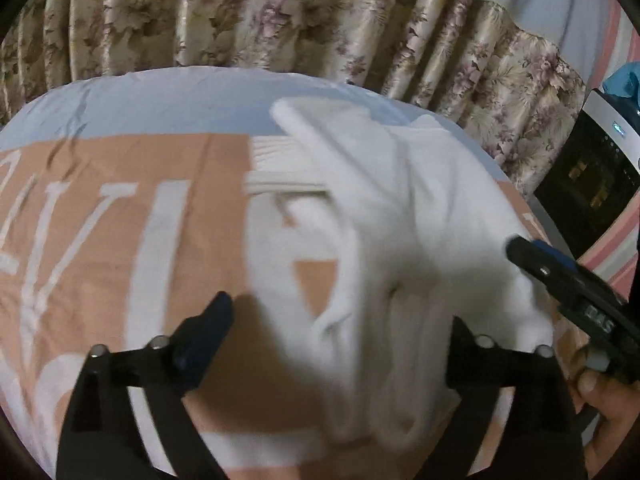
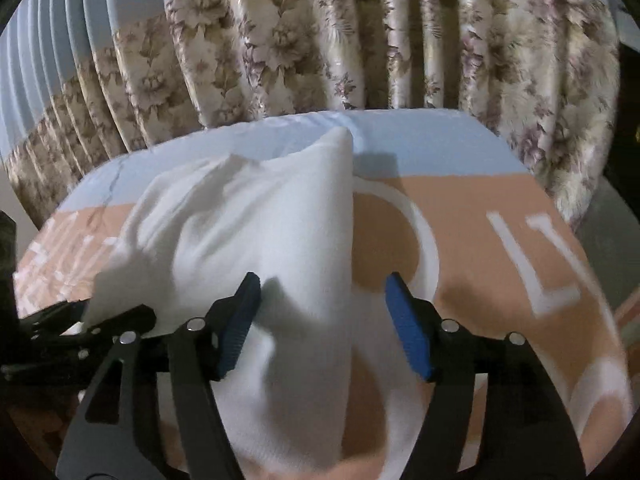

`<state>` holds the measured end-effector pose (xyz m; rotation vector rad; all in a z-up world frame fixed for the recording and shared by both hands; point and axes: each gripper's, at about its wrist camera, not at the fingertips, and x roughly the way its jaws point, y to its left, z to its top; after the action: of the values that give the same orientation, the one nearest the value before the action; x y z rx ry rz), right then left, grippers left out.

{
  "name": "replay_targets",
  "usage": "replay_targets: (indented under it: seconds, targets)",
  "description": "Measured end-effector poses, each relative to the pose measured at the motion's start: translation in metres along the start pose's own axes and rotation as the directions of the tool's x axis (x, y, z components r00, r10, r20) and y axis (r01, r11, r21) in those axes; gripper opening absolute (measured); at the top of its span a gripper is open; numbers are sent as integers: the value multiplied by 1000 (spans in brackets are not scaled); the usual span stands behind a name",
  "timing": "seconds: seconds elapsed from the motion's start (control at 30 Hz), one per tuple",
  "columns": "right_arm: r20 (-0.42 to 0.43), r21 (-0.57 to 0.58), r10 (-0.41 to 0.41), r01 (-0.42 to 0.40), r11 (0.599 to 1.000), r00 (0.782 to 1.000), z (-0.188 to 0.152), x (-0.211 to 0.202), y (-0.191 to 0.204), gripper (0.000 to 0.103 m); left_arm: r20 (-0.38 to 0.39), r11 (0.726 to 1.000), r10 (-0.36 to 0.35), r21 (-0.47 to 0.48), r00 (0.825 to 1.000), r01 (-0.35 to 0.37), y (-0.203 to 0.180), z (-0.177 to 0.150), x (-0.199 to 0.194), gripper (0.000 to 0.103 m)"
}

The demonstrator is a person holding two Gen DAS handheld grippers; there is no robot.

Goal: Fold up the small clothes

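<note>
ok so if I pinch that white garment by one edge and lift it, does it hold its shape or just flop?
Probably flops: the white garment lies in soft rumpled folds on the peach cover. It looks thin and light, so it should drape from the pinch. Its knit-looking surface likely grips rather than slips.

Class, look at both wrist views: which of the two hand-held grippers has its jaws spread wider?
The left hand-held gripper: its fingers stand far apart, straddling most of the white garment. The right hand-held gripper is open too, but narrower, its blue pads closer together.
</note>
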<state>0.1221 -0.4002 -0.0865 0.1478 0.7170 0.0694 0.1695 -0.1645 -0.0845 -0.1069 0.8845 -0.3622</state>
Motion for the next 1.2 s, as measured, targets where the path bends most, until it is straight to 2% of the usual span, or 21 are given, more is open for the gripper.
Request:
replay_targets:
  seconds: [0.03, 0.13, 0.3, 0.5, 0.6, 0.67, 0.77, 0.83, 0.87, 0.93, 0.97, 1.0, 1.07, 1.2]
  targets:
    - [-9, -8, -7, 7, 1000, 1000, -8, -3, 4, 72, 5, 1000, 1, 3, 1000, -1, 4, -4, -5, 96]
    - [-48, -27, -41, 39, 999, 998, -36, -15, 10, 73, 14, 999, 10, 37, 1000, -10, 7, -15, -19, 96]
    - [-84, 3, -65, 66, 998, 994, -52, -35, 1, 75, 12, 994, 12, 105, 1000, -13, 15, -29, -39, 98]
    - [-21, -41, -71, 70, 997, 997, -60, -81, 24, 76, 61, 989, 8, 150, 998, -18, 36, -41, -87, 97]
    - [39, -41, -77, 79, 996, 996, -54, -108, 46, 90, 113, 985, 53, 157, 992, -70, 48, -47, -116, 97]
    - [82, -28, -91, 93, 995, 992, -48, -124, 63, 100, 164, 978, 129, 145, 978, -154, 55, -52, -140, 98]
    - [90, 15, -130, 129, 991, 987, -35, -136, 91, 100, 202, 952, 265, 104, 943, -289, 61, -58, -169, 99]
    - [79, 25, -127, 126, 992, 989, -27, -139, 110, 100, 221, 949, 305, 14, 926, -316, 67, -62, -190, 101]
    - [82, 24, -121, 120, 993, 989, -25, -142, 119, 100, 219, 950, 306, -10, 927, -312, 71, -63, -196, 101]
    - [94, -9, -115, 116, 993, 989, -25, -147, 136, 100, 191, 946, 319, -7, 928, -324, 75, -65, -201, 101]
    - [102, -32, -117, 121, 992, 988, -28, -150, 144, 100, 178, 937, 342, 9, 923, -349, 76, -66, -201, 101]
    - [109, -43, -115, 121, 992, 987, -30, -152, 148, 100, 183, 921, 381, 14, 906, -390, 80, -69, -204, 101]
    - [110, -58, -104, 111, 992, 988, -37, -153, 153, 100, 203, 907, 416, -19, 887, -421, 90, -74, -214, 101]
    - [69, -64, -111, 116, 991, 991, -48, -140, 156, 100, 192, 922, 388, -90, 901, -378, 109, -85, -225, 101]
